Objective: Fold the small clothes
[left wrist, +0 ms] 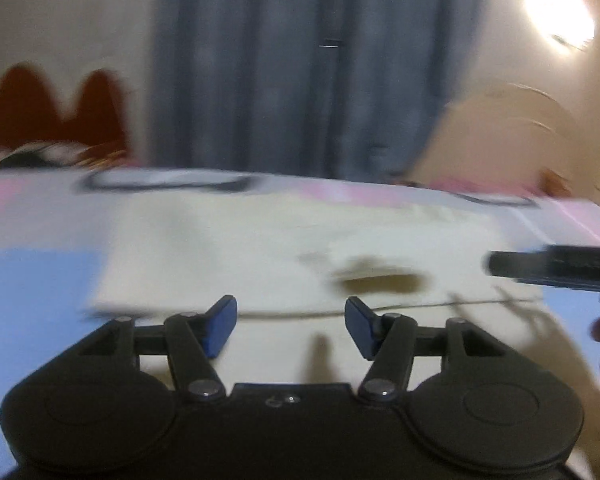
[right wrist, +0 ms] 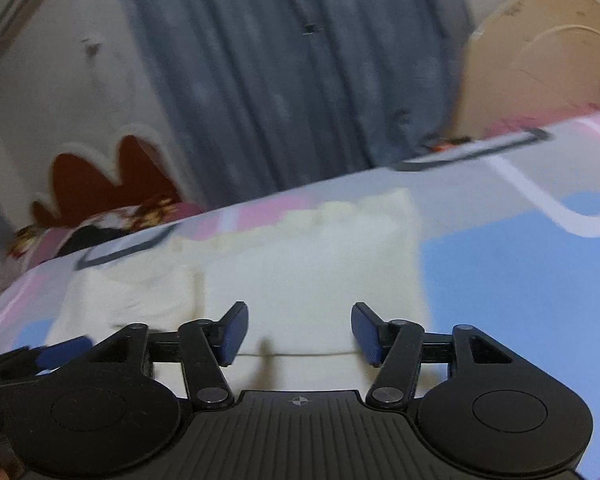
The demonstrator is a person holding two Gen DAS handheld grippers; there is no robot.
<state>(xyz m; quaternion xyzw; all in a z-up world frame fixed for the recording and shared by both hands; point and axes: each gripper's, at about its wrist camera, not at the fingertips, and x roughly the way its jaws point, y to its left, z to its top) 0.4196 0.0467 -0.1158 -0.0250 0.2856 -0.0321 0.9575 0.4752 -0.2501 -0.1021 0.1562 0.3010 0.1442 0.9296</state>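
A cream-white, soft cloth garment (right wrist: 308, 264) lies flat on a bed covered by a smooth sheet printed with pink, pale blue and grey blocks (right wrist: 500, 272). In the right wrist view the garment reads as a rough rectangle with a straight right edge and a bumpy, ruffled far edge; a thin fold line runs across its near part. The left wrist view is blurred, and there the cloth (left wrist: 260, 248) shows a dark brownish smudge whose nature cannot be told.

The left tongs (left wrist: 291, 326), matte black plastic with flat blue pads, stand about half open over the garment's near edge, with nothing gripped between them. The right tongs (right wrist: 300, 334), of the same make, are likewise about half open over the cloth, holding nothing.

Behind the bed hang grey-blue pleated curtains (right wrist: 284, 80). A cream rounded headboard (right wrist: 540, 60) stands at the right, and a dark red scalloped shape (right wrist: 104, 184) at the left.
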